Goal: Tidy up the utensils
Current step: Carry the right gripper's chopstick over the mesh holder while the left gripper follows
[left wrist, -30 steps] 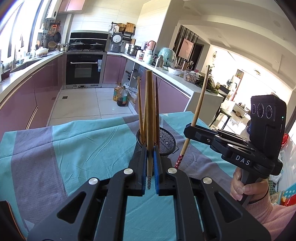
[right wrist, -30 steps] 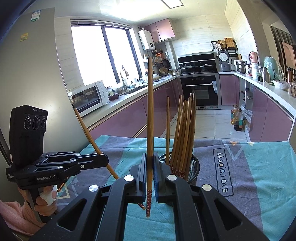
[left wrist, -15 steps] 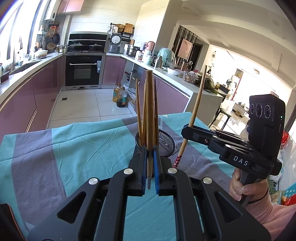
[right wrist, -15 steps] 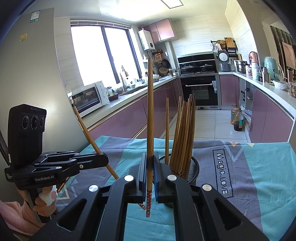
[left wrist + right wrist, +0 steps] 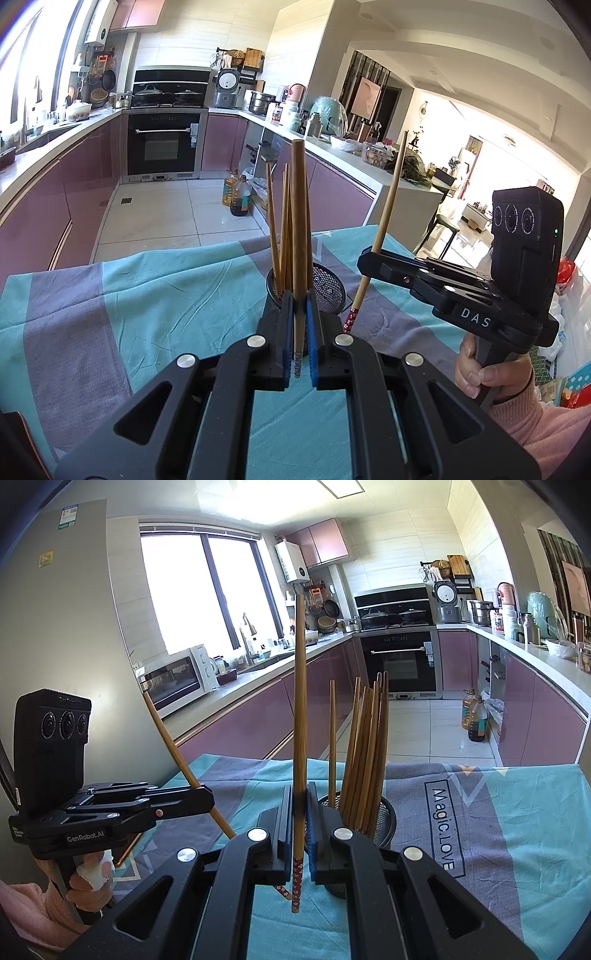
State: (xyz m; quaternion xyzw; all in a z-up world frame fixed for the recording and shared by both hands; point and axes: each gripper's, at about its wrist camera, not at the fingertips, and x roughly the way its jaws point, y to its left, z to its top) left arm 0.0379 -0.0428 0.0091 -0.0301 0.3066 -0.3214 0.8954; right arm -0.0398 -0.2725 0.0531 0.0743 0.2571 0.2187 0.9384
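Observation:
A black mesh holder [image 5: 327,286] stands on the teal and grey cloth with several wooden chopsticks [image 5: 364,749] upright in it. My left gripper [image 5: 299,314] is shut on one wooden chopstick [image 5: 299,229], held upright just in front of the holder. My right gripper [image 5: 299,805] is shut on another chopstick [image 5: 300,709] with a red patterned end, upright, left of the holder [image 5: 386,823]. The right gripper [image 5: 369,256] shows in the left wrist view to the holder's right; the left gripper [image 5: 207,801] shows in the right wrist view at the left.
The table is covered by a teal and grey cloth [image 5: 147,295] printed "Magic.LOVE" [image 5: 441,830]. Beyond it are purple kitchen cabinets [image 5: 258,716], an oven [image 5: 162,147] and oil bottles on the floor [image 5: 238,195].
Both grippers rose slightly with their chopsticks, so the holder sits lower in both views. Grips are unchanged.

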